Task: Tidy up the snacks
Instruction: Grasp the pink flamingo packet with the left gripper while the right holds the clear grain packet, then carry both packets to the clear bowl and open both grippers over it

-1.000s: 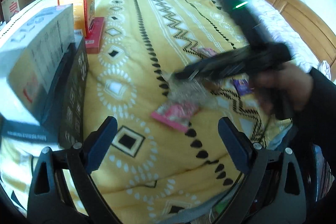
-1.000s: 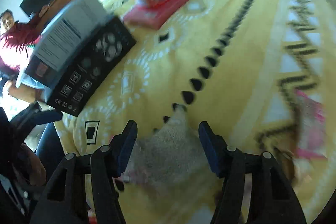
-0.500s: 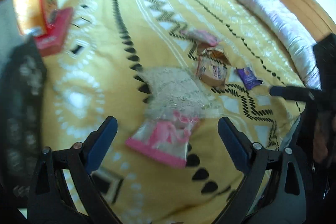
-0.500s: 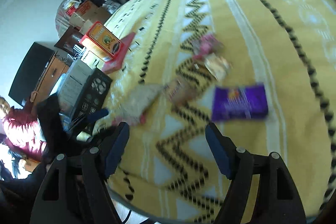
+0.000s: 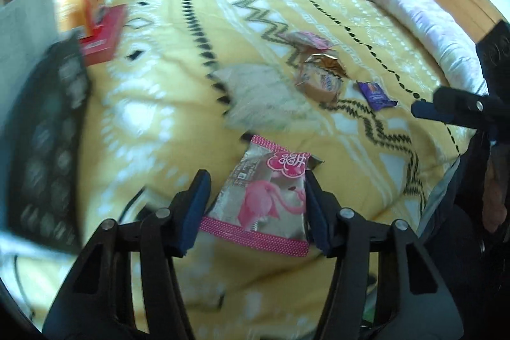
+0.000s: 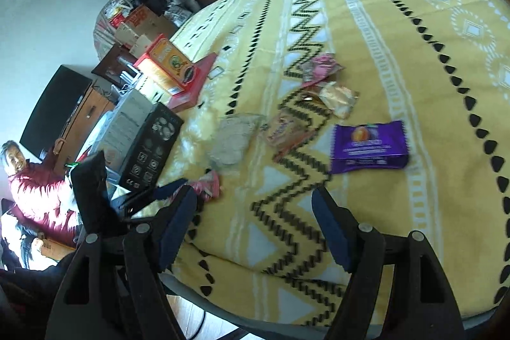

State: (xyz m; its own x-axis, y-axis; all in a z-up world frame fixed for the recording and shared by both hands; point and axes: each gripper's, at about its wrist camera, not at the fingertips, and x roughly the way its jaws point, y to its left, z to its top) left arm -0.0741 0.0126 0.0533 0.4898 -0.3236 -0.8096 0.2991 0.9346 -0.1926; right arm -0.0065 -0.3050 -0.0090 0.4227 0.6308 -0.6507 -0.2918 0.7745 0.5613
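Left gripper (image 5: 255, 206), jaws spread, straddles the pink flamingo packet (image 5: 264, 199) at lower centre, long axis pointing up-frame; right gripper (image 6: 255, 228) spread, farther.

Six snack packets lie on the yellow bedspread (image 6: 398, 31): one purple packet (image 6: 369, 147), one pink flamingo packet (image 5: 266, 196), one pale mesh-like pouch (image 5: 261, 94), one tan biscuit packet (image 5: 320, 82), one gold-foil packet (image 6: 339, 96) and one small pink packet (image 6: 322, 67). At the bedspread's left edge stand four boxes: one orange (image 6: 165, 64), one flat red (image 6: 191, 85), one black (image 6: 149, 145), one grey (image 6: 126, 120)
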